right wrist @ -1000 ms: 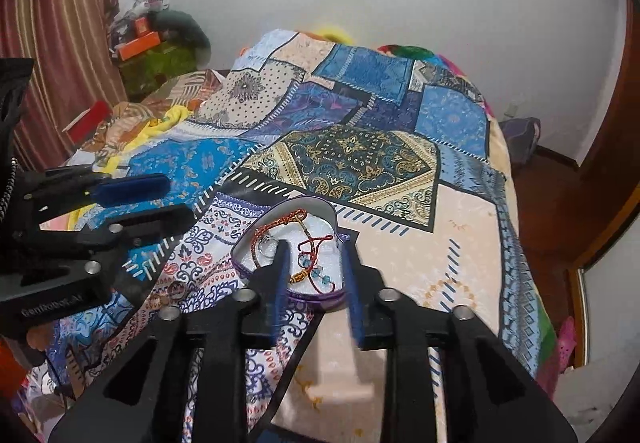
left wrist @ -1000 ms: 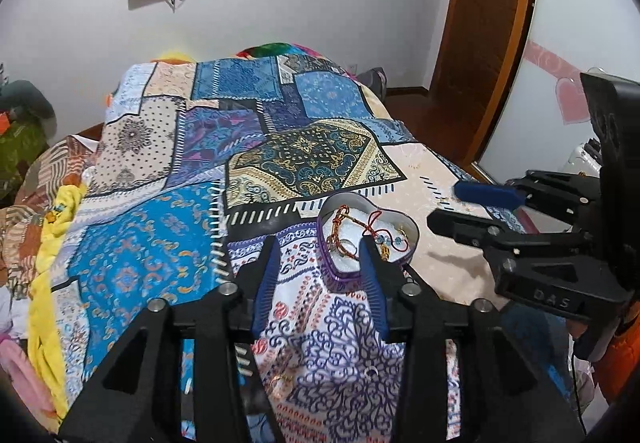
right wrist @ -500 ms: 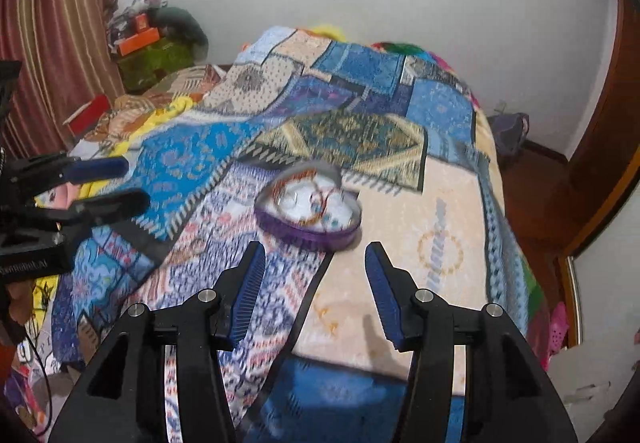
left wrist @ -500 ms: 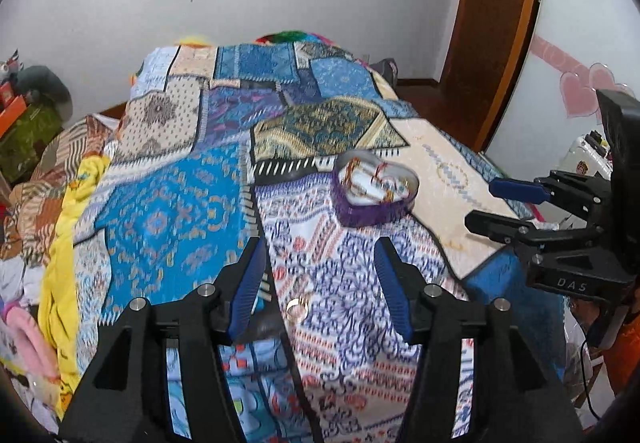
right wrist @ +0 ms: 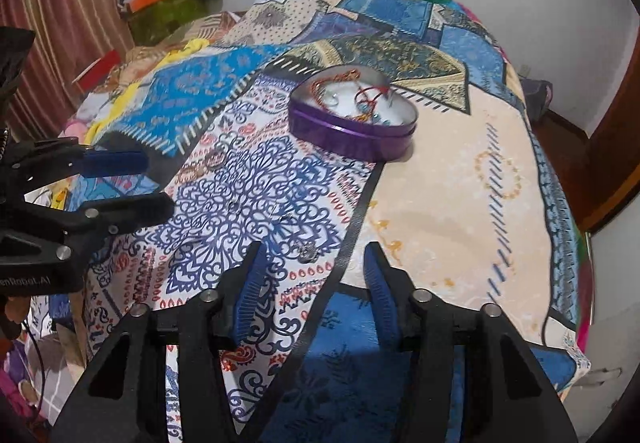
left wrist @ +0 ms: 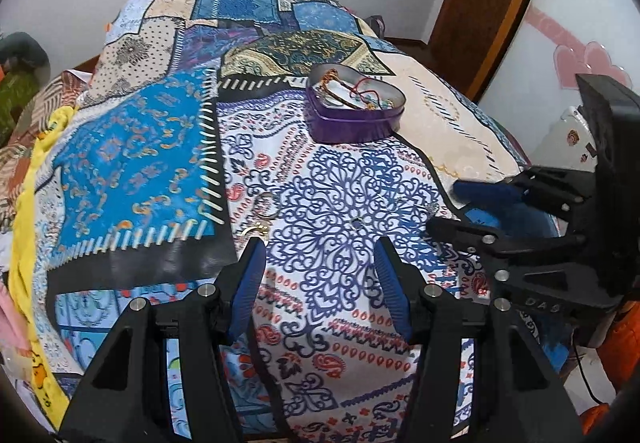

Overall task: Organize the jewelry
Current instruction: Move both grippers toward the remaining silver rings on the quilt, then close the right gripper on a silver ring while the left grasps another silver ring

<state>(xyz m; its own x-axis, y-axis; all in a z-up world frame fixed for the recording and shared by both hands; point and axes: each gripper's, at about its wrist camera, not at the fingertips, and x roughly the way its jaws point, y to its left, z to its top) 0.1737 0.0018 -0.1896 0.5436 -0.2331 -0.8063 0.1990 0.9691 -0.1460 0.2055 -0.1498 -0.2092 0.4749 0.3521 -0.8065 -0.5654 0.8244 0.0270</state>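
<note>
bedspread (left wrist: pixel 132 147): patchwork, blue | door (left wrist: pixel 480 3): brown | curtain (right wrist: pixel 52 23): striped | wall: white

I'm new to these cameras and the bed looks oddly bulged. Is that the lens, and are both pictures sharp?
Yes: in both wrist views the fisheye lens bows the patchwork bedspread and darkens the corners. The left wrist view is fairly crisp on the purple heart tin; the right wrist view is slightly softer there. Lighting is even, with soft shadows under each tool.

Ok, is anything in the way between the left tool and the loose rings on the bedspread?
Nothing visible. The loose rings lie on the bedspread just ahead of the left tool; its jaws have just been opening and are empty. The purple heart tin sits farther back.
</note>
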